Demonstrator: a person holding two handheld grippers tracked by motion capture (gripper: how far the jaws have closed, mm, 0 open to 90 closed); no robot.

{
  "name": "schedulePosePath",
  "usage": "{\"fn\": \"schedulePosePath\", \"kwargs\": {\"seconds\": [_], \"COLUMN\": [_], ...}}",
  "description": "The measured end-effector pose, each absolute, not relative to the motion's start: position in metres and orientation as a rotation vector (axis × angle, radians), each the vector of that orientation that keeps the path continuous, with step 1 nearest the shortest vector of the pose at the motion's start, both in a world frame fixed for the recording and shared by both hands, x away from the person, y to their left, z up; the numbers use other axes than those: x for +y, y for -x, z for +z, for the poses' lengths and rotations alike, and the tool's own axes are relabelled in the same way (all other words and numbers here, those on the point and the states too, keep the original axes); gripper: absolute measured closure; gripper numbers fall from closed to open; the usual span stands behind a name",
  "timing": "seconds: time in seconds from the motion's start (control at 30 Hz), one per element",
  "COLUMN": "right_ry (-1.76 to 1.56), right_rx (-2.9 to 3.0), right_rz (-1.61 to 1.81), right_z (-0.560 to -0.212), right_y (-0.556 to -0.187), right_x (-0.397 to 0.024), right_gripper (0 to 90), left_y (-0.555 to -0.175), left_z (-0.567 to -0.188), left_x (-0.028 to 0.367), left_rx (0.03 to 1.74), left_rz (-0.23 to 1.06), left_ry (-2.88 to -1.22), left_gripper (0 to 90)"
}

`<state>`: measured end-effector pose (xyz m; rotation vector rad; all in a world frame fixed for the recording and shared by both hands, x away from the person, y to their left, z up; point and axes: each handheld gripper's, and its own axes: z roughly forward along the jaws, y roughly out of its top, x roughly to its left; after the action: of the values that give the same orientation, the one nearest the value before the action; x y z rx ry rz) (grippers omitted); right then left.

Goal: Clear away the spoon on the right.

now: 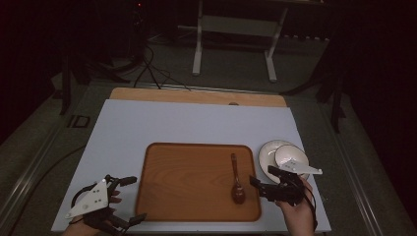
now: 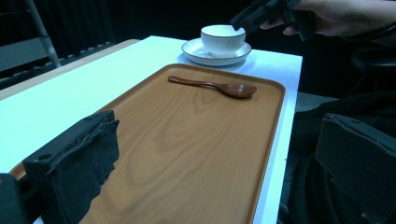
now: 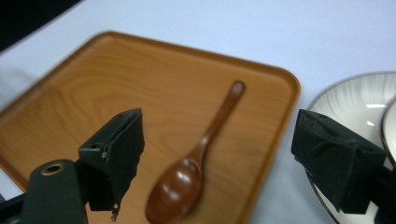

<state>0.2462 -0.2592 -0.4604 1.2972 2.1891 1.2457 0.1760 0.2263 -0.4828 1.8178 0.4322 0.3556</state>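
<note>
A dark wooden spoon (image 1: pixel 237 181) lies on the right part of a brown wooden tray (image 1: pixel 187 182), bowl end toward me. A white cup (image 1: pixel 291 157) stands on a white saucer (image 1: pixel 268 150) just right of the tray. My right gripper (image 1: pixel 262 176) hovers open at the tray's right edge, beside the spoon's bowl. In the right gripper view the spoon (image 3: pixel 212 126) lies below and between the spread jaws of that gripper (image 3: pixel 219 156). My left gripper (image 1: pixel 136 198) is open at the tray's left edge, holding nothing. From the left gripper view the spoon (image 2: pixel 219 87) lies far across the tray (image 2: pixel 177 140).
The tray rests on a white tabletop (image 1: pixel 196 123) with a wooden strip (image 1: pixel 196 96) along its far edge. A metal stand (image 1: pixel 236 29) and cables (image 1: pixel 152 69) are on the dark floor beyond. The cup (image 2: pixel 223 38) and saucer (image 2: pixel 205 55) sit near the table's corner.
</note>
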Motion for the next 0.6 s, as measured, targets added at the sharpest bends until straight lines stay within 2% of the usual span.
{"fn": "schedulePosePath", "kwargs": {"seconds": [0.6], "right_ry": [-1.212], "right_rx": [2.238], "right_rz": [1.178], "right_z": [-0.490], "right_y": [-0.244], "right_x": [-0.266], "right_gripper": [17.1], "left_y": [-0.176], "left_z": [-0.486], "left_x": [0.225], "left_rx": [0.433], "left_rz": [0.339], "left_ry": [-1.825], "left_gripper": [0.5]}}
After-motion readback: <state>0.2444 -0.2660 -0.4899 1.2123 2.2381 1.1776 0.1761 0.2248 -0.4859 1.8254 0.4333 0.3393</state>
